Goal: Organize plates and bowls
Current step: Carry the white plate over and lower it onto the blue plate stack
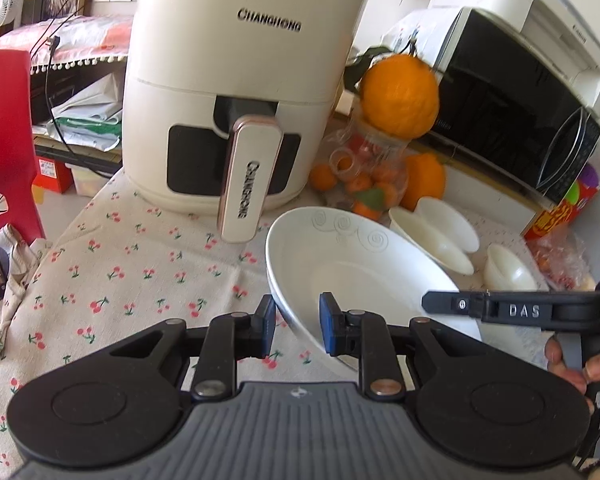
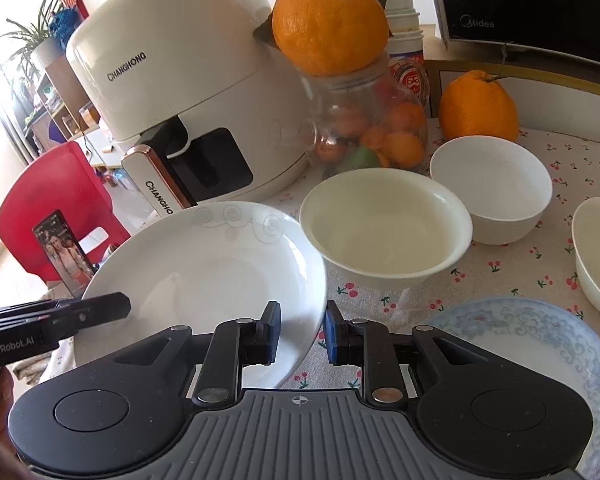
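Observation:
A white deep plate with swirl marks [image 1: 352, 256] [image 2: 204, 264] is tilted between both grippers. My left gripper [image 1: 296, 330] is open, its jaws straddling the plate's left rim. My right gripper [image 2: 302, 332] is open, its jaws straddling the plate's right rim. I cannot tell whether the pads touch the rim. A cream bowl [image 2: 384, 224] sits right of the plate, with a white bowl [image 2: 492, 188] behind it and a third bowl [image 2: 598, 252] at the right edge. A blue-patterned plate [image 2: 540, 336] lies near the right gripper.
A white air fryer [image 1: 240, 92] [image 2: 188, 92] stands behind the plate. A glass jar of oranges [image 2: 364, 128] with a large orange on top [image 2: 330, 20] is beside it, another orange [image 2: 478, 106] to its right. A microwave [image 1: 512, 100] is behind. A red chair [image 1: 4, 140] stands left.

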Tool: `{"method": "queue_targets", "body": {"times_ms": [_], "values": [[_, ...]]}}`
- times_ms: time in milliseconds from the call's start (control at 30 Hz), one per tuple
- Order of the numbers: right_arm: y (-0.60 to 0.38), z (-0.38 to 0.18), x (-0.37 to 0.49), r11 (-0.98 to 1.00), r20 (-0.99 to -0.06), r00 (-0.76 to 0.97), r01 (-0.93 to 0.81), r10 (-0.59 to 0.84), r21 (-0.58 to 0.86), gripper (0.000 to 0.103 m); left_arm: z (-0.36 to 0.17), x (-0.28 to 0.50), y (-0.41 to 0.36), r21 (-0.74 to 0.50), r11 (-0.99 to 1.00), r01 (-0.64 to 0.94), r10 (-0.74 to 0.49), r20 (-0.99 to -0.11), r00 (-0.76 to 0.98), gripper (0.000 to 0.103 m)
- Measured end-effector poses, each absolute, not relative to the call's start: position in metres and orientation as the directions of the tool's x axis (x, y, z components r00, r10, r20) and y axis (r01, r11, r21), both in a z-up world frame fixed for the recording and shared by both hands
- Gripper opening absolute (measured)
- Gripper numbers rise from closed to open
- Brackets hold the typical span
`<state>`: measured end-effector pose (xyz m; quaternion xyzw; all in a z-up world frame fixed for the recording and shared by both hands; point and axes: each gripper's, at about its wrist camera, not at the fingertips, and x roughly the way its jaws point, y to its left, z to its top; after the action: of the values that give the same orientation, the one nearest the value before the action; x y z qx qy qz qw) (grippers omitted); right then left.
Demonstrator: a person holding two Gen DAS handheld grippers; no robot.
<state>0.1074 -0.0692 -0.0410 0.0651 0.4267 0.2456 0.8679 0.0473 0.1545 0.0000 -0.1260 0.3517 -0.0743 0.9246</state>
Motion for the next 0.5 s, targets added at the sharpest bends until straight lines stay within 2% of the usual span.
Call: {"method": "queue_targets", "body": {"times_ms": [267, 500], "values": [[-0.092, -0.023, 0.089, 0.864, -0.674, 0.543, -0.364, 0.5, 0.348, 0.022, 0.017, 0.041, 0.145, -0.316, 0.944, 0.093, -0.267, -0.57, 0.777, 0.021], [-0.098, -0.02, 0.088, 0.858, -0.667, 0.541, -0.359, 0.512, 0.367, 0.022, 0.017, 0.033, 0.144, -0.326, 0.942, 0.085, -0.27, -0.581, 0.768, 0.021]]}}
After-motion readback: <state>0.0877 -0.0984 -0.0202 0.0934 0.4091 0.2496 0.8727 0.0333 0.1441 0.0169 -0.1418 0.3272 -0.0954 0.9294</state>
